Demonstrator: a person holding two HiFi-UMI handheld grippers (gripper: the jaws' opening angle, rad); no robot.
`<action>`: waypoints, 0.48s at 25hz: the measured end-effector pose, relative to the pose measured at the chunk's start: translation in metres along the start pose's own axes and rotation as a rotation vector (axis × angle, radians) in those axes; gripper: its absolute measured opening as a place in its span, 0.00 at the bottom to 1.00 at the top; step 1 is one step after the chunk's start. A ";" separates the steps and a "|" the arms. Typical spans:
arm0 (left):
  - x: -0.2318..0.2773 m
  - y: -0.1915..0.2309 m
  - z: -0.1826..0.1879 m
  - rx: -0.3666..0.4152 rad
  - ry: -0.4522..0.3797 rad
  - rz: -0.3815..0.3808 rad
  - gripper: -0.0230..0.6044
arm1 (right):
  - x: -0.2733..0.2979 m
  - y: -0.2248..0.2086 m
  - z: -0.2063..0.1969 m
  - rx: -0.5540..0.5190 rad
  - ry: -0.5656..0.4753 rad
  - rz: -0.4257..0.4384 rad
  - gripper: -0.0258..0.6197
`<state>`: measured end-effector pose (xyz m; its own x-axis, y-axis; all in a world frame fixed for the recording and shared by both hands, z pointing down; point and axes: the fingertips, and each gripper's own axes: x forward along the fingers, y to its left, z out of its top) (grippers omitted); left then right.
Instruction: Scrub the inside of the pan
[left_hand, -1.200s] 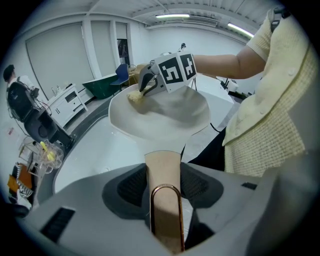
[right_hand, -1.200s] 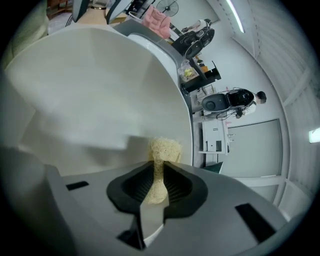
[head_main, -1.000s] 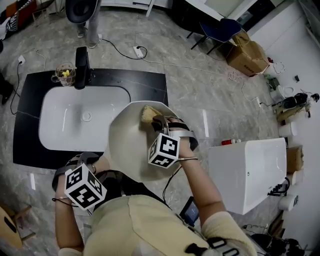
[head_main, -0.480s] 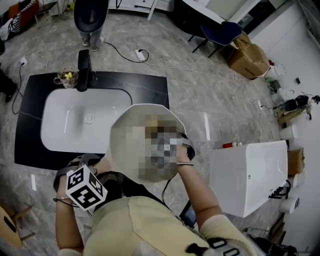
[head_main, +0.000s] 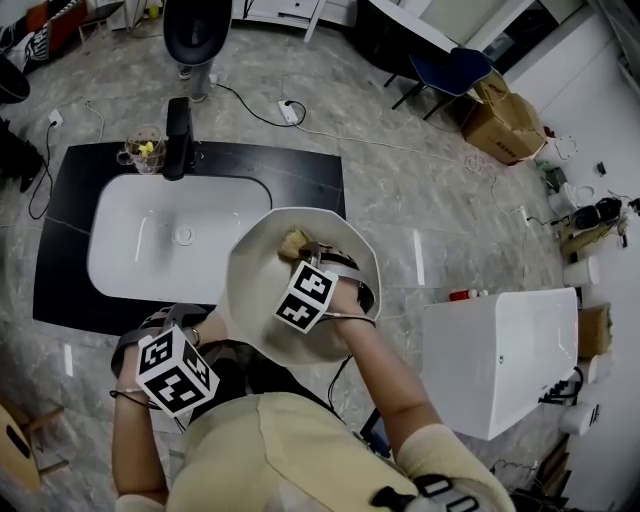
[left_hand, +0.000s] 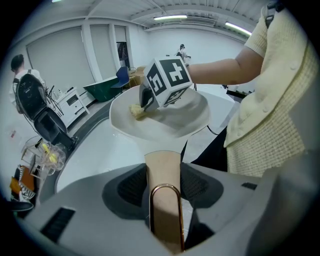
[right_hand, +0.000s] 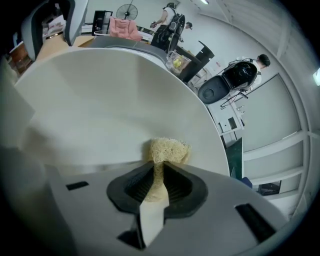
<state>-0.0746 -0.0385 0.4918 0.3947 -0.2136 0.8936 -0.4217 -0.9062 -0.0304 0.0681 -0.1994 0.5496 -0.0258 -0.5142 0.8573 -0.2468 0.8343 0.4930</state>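
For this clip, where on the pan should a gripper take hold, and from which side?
The handle, approached from the person's side along its length. It is the only narrow, straight part of the pan and juts toward the person. The left gripper is shut on it there, leaving the bowl open for the sponge in the right gripper.

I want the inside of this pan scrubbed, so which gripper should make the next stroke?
Right. The right gripper is shut on the sponge, which touches the inside of the pan. The left gripper is shut on the pan handle, so it probably should just steady it.
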 end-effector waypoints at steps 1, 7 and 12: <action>0.000 0.000 0.000 -0.001 -0.002 0.001 0.37 | 0.000 0.002 0.005 -0.014 -0.011 -0.002 0.15; -0.001 0.001 -0.001 -0.004 -0.002 0.006 0.37 | -0.009 0.022 0.037 -0.111 -0.112 0.052 0.15; 0.000 0.000 0.000 -0.004 -0.001 0.007 0.37 | -0.023 0.049 0.051 -0.215 -0.187 0.130 0.15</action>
<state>-0.0749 -0.0385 0.4921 0.3920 -0.2205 0.8931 -0.4277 -0.9032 -0.0353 0.0076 -0.1567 0.5465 -0.2261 -0.4114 0.8830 -0.0200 0.9082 0.4181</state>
